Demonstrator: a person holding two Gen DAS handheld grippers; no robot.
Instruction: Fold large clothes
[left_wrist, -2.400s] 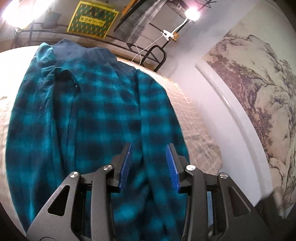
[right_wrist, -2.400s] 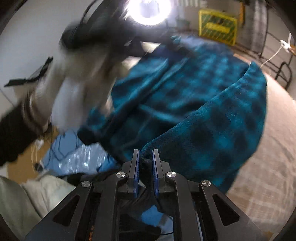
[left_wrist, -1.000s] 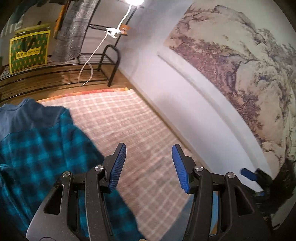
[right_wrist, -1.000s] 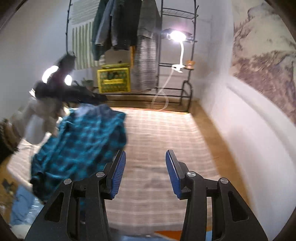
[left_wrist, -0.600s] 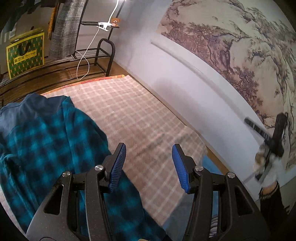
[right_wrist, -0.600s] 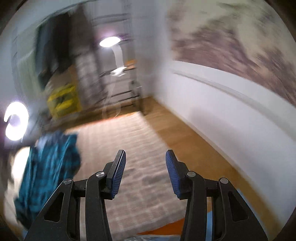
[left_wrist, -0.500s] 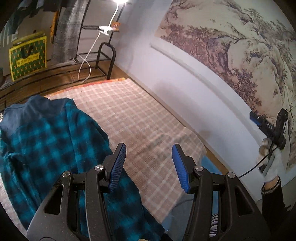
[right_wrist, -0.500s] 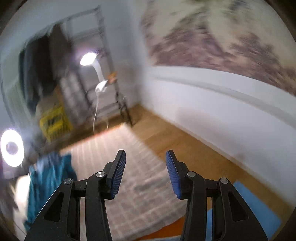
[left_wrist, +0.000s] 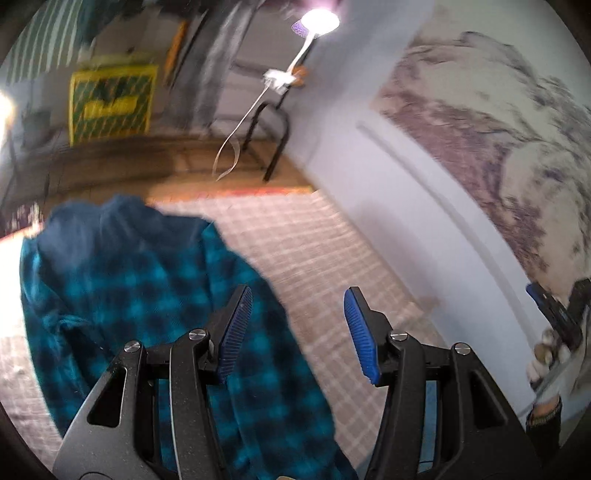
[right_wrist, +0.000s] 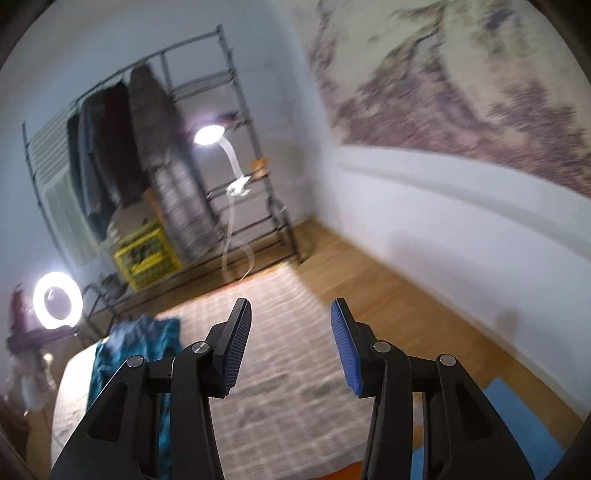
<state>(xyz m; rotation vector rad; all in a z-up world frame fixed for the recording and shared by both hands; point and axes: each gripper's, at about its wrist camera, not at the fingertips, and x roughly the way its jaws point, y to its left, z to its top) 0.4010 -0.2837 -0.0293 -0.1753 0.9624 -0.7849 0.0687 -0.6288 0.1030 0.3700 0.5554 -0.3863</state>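
Note:
A teal and black plaid garment (left_wrist: 147, 295) with a plain blue collar end lies folded lengthwise on a checked bed cover (left_wrist: 303, 251). In the left wrist view my left gripper (left_wrist: 297, 332) hangs open above the garment's right edge, nothing between its blue pads. The right wrist view shows the same garment (right_wrist: 140, 343) small at lower left, far from my right gripper (right_wrist: 291, 347), which stands open over the bed cover (right_wrist: 280, 354) and holds nothing. My right gripper also shows at the right edge of the left wrist view, held by a gloved hand (left_wrist: 546, 369).
A metal clothes rack (right_wrist: 155, 177) with hanging clothes and a yellow bag (right_wrist: 147, 258) stands beyond the bed. A clip lamp (right_wrist: 210, 134) and a ring light (right_wrist: 57, 301) shine there. A white wall with a landscape mural (right_wrist: 461, 92) runs along the right, above the wooden floor (right_wrist: 388, 295).
My right gripper let go of the garment, swung away to the right and rolled. My left gripper drew back from over the garment to its right edge. Both stayed open over the last second.

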